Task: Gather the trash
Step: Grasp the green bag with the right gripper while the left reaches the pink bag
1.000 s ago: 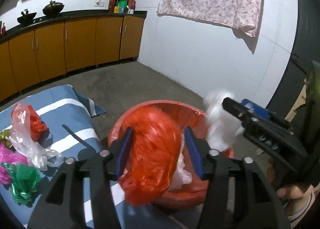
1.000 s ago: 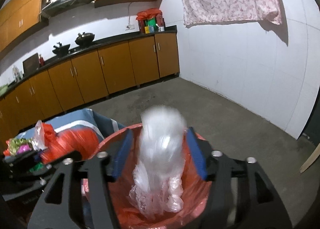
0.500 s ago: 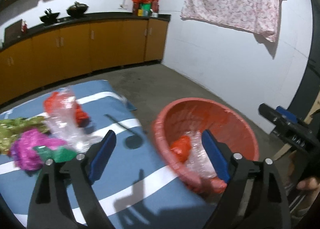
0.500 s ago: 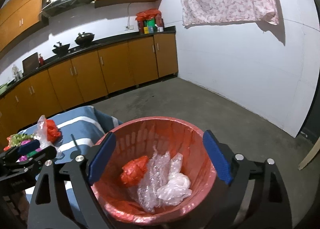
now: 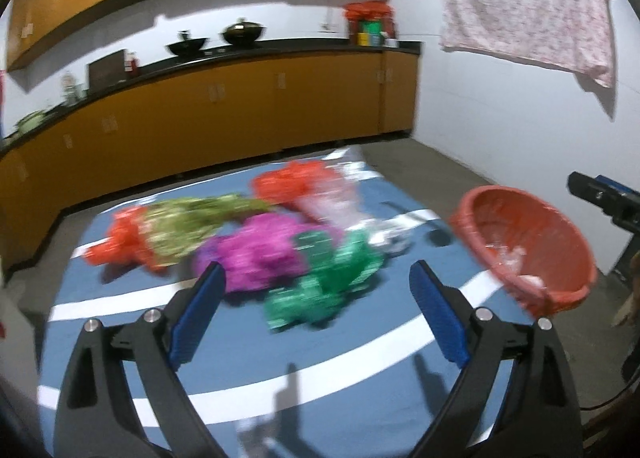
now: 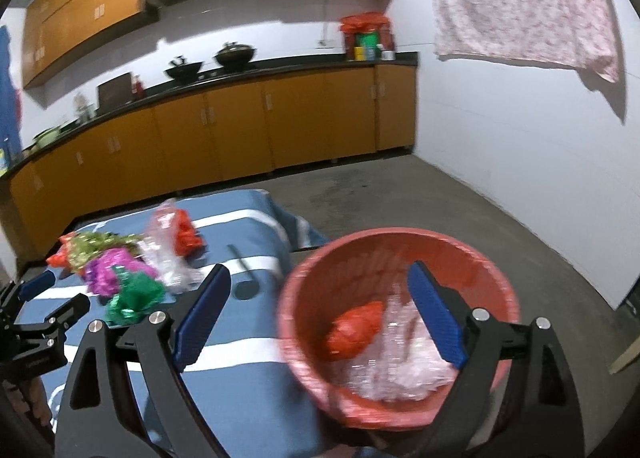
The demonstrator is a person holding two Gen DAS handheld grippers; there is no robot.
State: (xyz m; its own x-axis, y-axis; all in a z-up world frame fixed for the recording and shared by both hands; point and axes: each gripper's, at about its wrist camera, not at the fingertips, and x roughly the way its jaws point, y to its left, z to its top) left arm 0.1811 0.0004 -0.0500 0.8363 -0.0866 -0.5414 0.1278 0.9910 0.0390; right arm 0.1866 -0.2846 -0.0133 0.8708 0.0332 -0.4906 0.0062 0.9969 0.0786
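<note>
L gripper [image 5: 316, 316] – jaws wide apart, nothing between them, aimed at the trash pile mid-frame in the left wrist view. R gripper [image 6: 320, 316] also spread wide & empty, lower centre of its own view, right finger [image 6: 436, 318] over the basket's mouth.

Basket [image 6: 304, 322]: red, lower right of the right wrist view, just beside the blue striped cloth [image 5: 248, 374]. Inside it – a red bag [image 6: 354, 328] and crumpled clear plastic [image 6: 404, 362].

Trash on the cloth, blurred in the left wrist view: green foil [image 5: 324, 282] nearest the L gripper, touching a magenta wad [image 5: 256, 254] to its left; yellow-green tinsel [image 5: 192, 222] behind that w/ an orange piece [image 5: 120, 246] at far left. Another red bag [image 5: 292, 186] + clear bag [image 5: 336, 202] sit toward upper centre of the pile. Silver scrap [image 5: 392, 236] lies btwn pile and basket.

Background: orange cabinets [image 6: 240, 126] across the middle, floral sheet [image 6: 520, 6] hung upper right.
</note>
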